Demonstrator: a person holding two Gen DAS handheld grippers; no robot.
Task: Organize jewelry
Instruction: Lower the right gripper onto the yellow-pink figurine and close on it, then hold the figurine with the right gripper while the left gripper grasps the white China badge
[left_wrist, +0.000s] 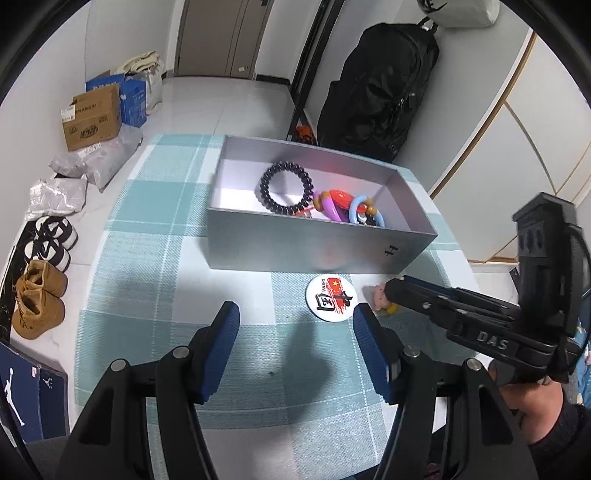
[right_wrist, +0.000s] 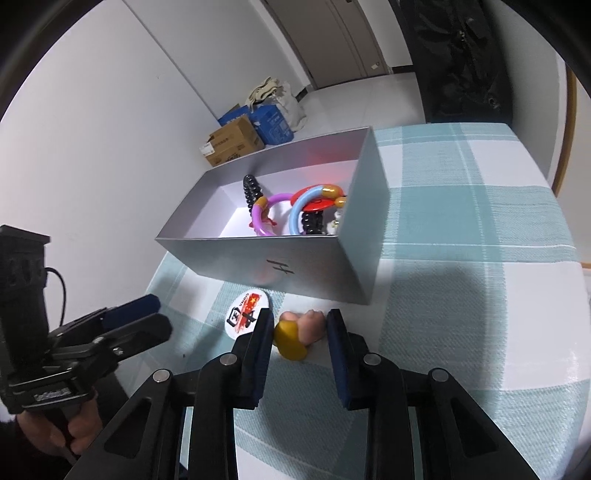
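Observation:
A grey open box stands on the checked cloth and holds a black bead bracelet, a purple ring, a blue ring and a red piece. A round white badge lies in front of the box. A small pink and yellow figure lies beside it. My right gripper is open with its fingers on either side of the figure. My left gripper is open and empty just short of the badge.
The table carries a teal and white checked cloth. On the floor to the left are shoes, cardboard boxes and plastic bags. A black bag hangs behind the table.

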